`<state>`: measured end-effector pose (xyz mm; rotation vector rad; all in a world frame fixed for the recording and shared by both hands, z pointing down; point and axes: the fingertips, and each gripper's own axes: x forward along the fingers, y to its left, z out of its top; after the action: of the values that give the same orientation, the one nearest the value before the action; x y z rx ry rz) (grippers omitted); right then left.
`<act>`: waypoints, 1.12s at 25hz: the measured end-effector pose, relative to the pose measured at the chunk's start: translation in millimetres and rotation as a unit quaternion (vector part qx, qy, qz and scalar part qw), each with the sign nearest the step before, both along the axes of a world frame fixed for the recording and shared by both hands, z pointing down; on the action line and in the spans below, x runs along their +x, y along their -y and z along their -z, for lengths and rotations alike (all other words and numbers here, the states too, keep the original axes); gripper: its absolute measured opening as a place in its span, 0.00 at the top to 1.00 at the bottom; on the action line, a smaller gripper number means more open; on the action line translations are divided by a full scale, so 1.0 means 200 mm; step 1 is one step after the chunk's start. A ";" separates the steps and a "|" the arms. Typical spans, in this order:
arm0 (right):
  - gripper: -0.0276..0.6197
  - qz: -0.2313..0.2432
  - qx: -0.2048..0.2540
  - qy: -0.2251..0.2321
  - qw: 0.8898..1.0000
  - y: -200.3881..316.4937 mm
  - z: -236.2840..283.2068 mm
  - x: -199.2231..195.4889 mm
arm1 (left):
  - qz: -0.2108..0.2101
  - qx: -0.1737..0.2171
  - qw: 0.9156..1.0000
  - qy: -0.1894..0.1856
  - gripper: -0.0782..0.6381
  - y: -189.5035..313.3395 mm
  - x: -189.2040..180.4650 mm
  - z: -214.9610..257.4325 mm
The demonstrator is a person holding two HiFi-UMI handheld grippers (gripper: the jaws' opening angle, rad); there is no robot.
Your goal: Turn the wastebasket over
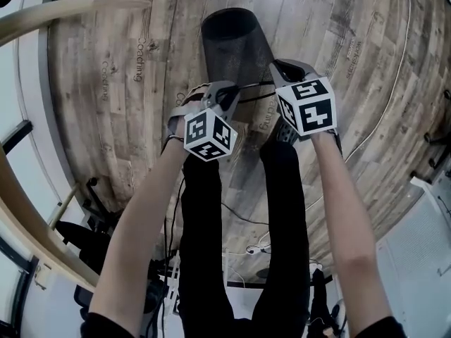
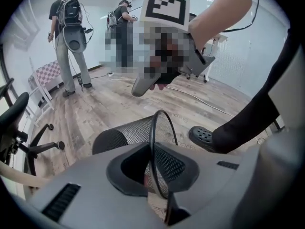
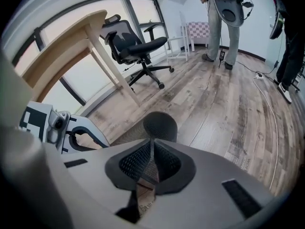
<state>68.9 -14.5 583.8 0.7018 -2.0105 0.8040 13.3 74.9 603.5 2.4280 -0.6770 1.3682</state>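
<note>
The black mesh wastebasket (image 1: 232,44) is tipped over above the wood floor, its closed base pointing away from me and its wire rim towards me. My left gripper (image 1: 227,96) is shut on the rim's left side; in the left gripper view the rim wire and mesh (image 2: 153,147) run between its jaws (image 2: 152,185). On the rim's right side my right gripper (image 1: 280,70) is shut as well, with mesh (image 3: 151,162) pinched between its jaws (image 3: 147,175). The round base (image 3: 160,125) shows beyond them.
My dark-trousered legs and a black shoe (image 2: 202,135) stand right below the basket. A wooden table (image 3: 71,37) and an office chair (image 3: 136,46) are at the left. Two people (image 2: 66,42) stand further back. A thin cable (image 1: 394,83) runs across the floor at the right.
</note>
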 end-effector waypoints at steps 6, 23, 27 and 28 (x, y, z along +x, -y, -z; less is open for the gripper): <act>0.90 0.008 -0.024 -0.011 1.000 -0.10 -0.11 0.00 | -0.020 -0.024 0.999 -0.008 0.82 -0.18 0.00 -0.07; 0.52 0.020 -0.048 -0.025 0.998 -0.34 -0.41 -0.11 | -0.074 -0.045 0.996 -0.014 0.81 -0.52 0.06 -0.27; 0.51 0.023 -0.058 -0.026 0.998 -0.40 -0.48 -0.12 | -0.068 -0.056 0.996 -0.018 0.82 -0.57 0.04 -0.32; 0.51 0.023 -0.060 -0.028 0.998 -0.41 -0.49 -0.12 | -0.066 -0.057 0.996 -0.021 0.82 -0.58 0.04 -0.33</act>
<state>45.9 68.4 681.8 0.5993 -1.9050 0.8611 21.8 190.1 669.2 2.4396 -0.4238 1.3604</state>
